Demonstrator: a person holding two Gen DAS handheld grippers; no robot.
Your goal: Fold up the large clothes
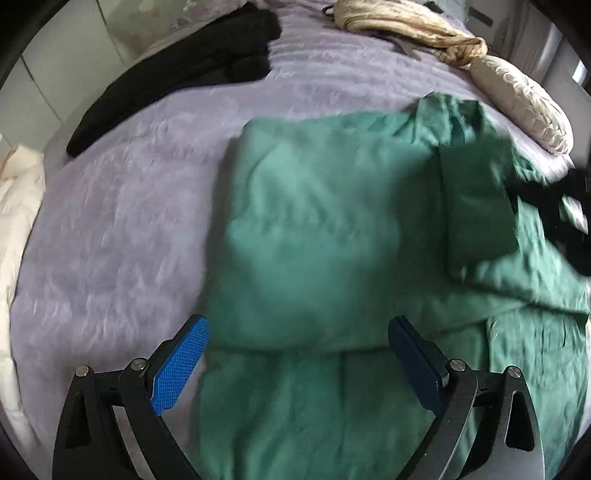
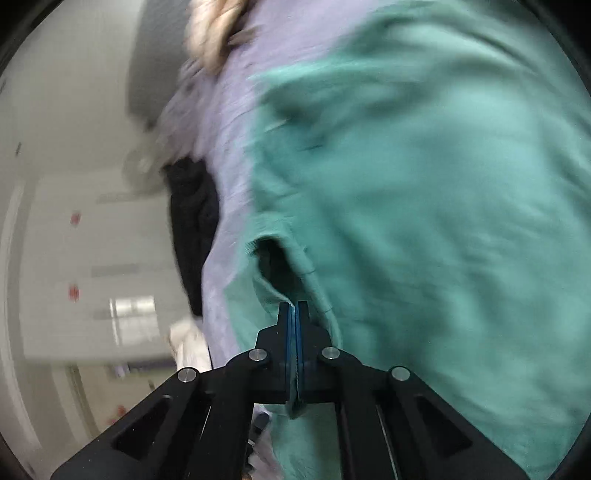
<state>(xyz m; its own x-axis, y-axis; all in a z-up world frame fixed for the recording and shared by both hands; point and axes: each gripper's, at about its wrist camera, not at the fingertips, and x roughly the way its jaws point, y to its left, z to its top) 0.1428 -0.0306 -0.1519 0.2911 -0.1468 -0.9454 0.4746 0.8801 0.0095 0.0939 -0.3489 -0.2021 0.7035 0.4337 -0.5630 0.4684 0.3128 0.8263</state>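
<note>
A large green garment [image 1: 325, 229] lies partly folded on a lilac bed cover [image 1: 122, 229]. One folded panel sits on top of the rest, with a looser flap at the right. My left gripper [image 1: 297, 334] is open, with blue pads, and hovers over the near edge of the folded panel, empty. My right gripper [image 2: 293, 314] is shut on an edge of the green garment [image 2: 424, 221], beside an opening in the cloth, and holds it lifted. The right wrist view is blurred and tilted.
A black garment [image 1: 177, 74] lies at the far left of the bed. A beige knotted cloth [image 1: 406, 29] and a cream pillow [image 1: 524, 107] lie at the far right. Cream bedding [image 1: 14, 206] is at the left edge. A dark garment [image 2: 195, 229] shows beside the bed.
</note>
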